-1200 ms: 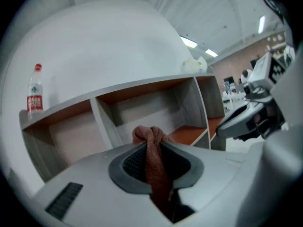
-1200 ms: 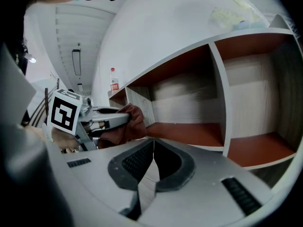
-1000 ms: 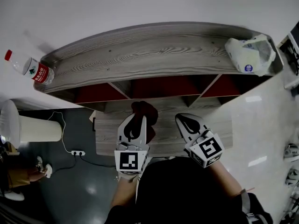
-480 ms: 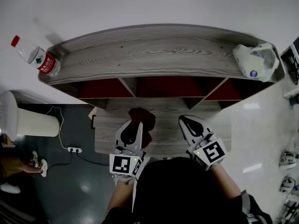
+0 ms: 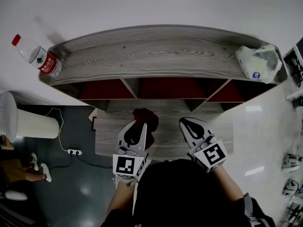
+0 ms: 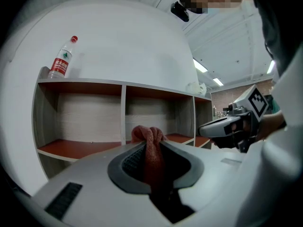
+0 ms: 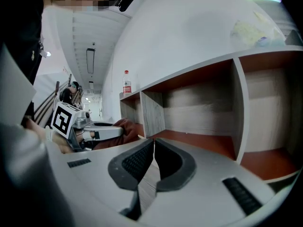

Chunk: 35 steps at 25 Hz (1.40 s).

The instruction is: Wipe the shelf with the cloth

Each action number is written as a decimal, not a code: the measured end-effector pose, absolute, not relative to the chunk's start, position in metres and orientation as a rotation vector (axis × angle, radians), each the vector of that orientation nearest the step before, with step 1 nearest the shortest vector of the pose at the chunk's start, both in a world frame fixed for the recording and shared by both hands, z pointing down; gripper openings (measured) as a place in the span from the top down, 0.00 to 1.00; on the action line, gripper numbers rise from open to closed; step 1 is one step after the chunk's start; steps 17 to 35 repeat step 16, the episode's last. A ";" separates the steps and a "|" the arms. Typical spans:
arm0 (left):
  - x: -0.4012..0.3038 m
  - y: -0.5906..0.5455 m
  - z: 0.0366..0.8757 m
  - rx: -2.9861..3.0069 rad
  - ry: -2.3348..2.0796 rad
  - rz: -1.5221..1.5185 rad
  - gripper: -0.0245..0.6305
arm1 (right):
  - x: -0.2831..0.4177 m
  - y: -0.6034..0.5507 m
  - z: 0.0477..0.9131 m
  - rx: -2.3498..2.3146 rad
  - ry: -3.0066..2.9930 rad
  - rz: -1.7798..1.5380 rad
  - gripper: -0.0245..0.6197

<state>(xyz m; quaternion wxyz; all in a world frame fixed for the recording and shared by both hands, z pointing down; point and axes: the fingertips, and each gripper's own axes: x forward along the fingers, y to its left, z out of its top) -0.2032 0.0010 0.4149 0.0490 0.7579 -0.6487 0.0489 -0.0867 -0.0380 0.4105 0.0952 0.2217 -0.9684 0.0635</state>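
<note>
Where left tool point(image 5: 141, 126) clamps it, cloth point(image 5: 145, 114) disappears.

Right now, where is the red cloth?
The red cloth sits left of centre in the head view, pinched in the left hand-held gripper over the lower wooden board, just before the middle compartment of the shelf.
</note>
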 end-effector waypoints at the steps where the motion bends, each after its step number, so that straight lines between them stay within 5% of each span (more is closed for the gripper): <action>1: -0.203 0.001 0.415 2.309 -1.974 0.151 0.86 | -0.086 -0.038 0.411 0.660 -2.868 0.188 0.96; 35: -0.194 -0.004 0.424 2.335 -1.943 0.207 0.86 | -0.083 -0.042 0.414 0.680 -2.835 0.164 0.96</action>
